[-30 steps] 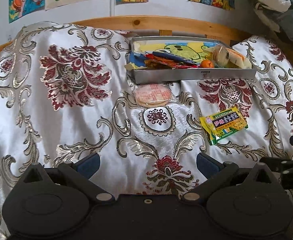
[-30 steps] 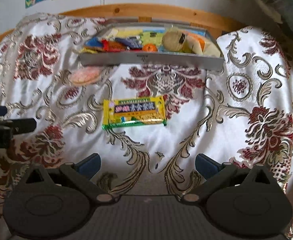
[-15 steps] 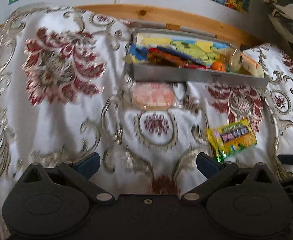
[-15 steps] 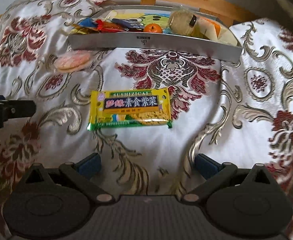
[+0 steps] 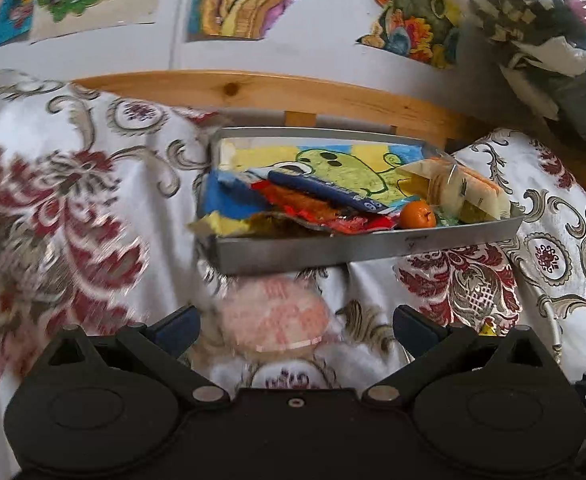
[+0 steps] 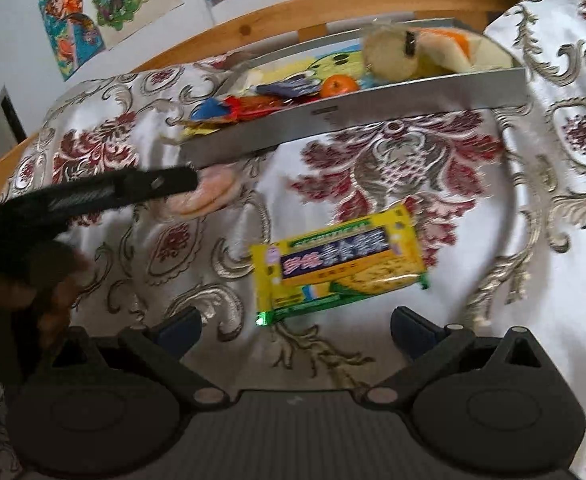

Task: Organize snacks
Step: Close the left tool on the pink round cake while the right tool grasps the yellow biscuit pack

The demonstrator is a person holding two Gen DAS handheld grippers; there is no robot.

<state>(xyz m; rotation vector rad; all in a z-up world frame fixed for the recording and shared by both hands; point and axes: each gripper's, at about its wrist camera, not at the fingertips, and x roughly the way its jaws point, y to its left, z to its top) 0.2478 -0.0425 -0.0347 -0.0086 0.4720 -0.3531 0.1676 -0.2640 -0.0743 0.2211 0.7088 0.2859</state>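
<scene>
Blurred: your round pink wrapped cracker (image 5: 274, 317) lies between wide left jaws.
Label: flat yellow snack packet (image 6: 339, 260), print unreadable; right jaws wide.

left wrist: low, close, facing tray (image 5: 373, 246) | right wrist: further back, right | shared: tray

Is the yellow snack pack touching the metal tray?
Apart. In the right wrist view a wide band of patterned cloth shows between the yellow pack and the tray.
</scene>
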